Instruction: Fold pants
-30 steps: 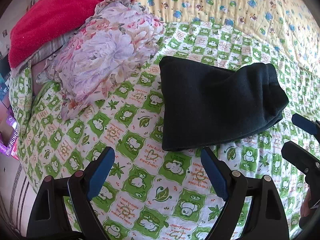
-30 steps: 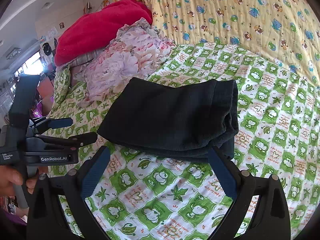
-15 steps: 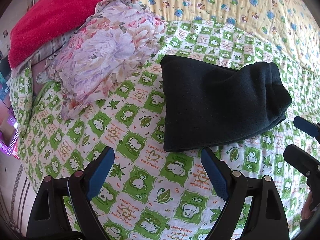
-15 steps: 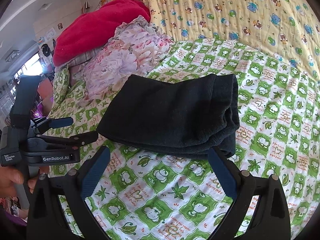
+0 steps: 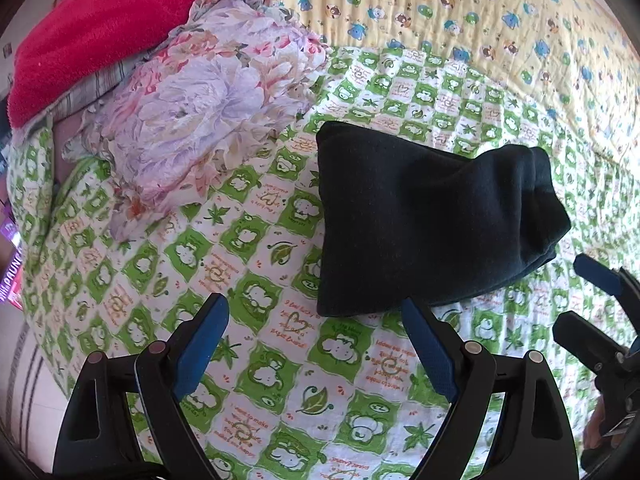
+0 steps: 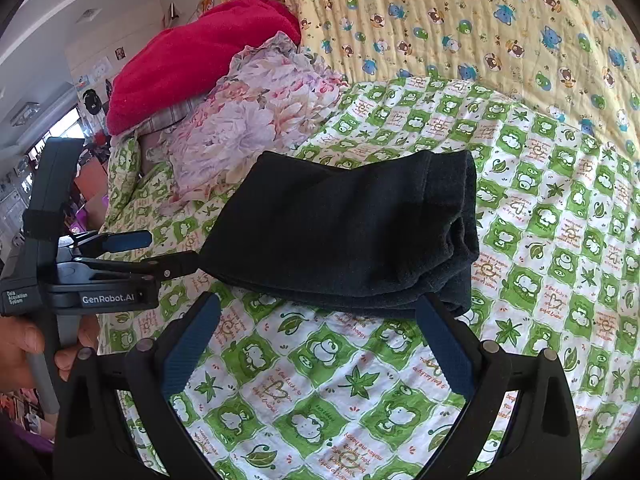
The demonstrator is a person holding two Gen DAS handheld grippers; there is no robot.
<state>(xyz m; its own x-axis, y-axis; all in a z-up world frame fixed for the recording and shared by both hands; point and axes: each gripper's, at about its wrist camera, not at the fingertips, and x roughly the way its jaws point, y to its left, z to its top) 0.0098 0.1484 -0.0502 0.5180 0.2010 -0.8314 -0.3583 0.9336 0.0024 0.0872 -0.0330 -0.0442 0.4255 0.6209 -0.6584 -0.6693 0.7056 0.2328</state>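
Dark navy pants (image 5: 432, 220) lie folded into a thick rectangle on the green-and-white patterned bedsheet (image 5: 256, 280); they also show in the right wrist view (image 6: 352, 240). My left gripper (image 5: 316, 320) is open and empty, just short of the pants' near edge. My right gripper (image 6: 318, 320) is open and empty, close to the pants' near edge. The left gripper also shows in the right wrist view (image 6: 168, 252), at the pants' left corner. The right gripper shows at the right edge of the left wrist view (image 5: 580, 296).
A floral cloth bundle (image 5: 192, 112) and a red blanket (image 5: 112, 20) are piled to the left of the pants. A yellow bear-print quilt (image 5: 460, 12) lies behind. The bed's edge (image 5: 36, 360) runs down the left, with room clutter (image 6: 24, 184) beyond.
Both grippers have drawn back slightly and stay open. The folded pants have not moved.
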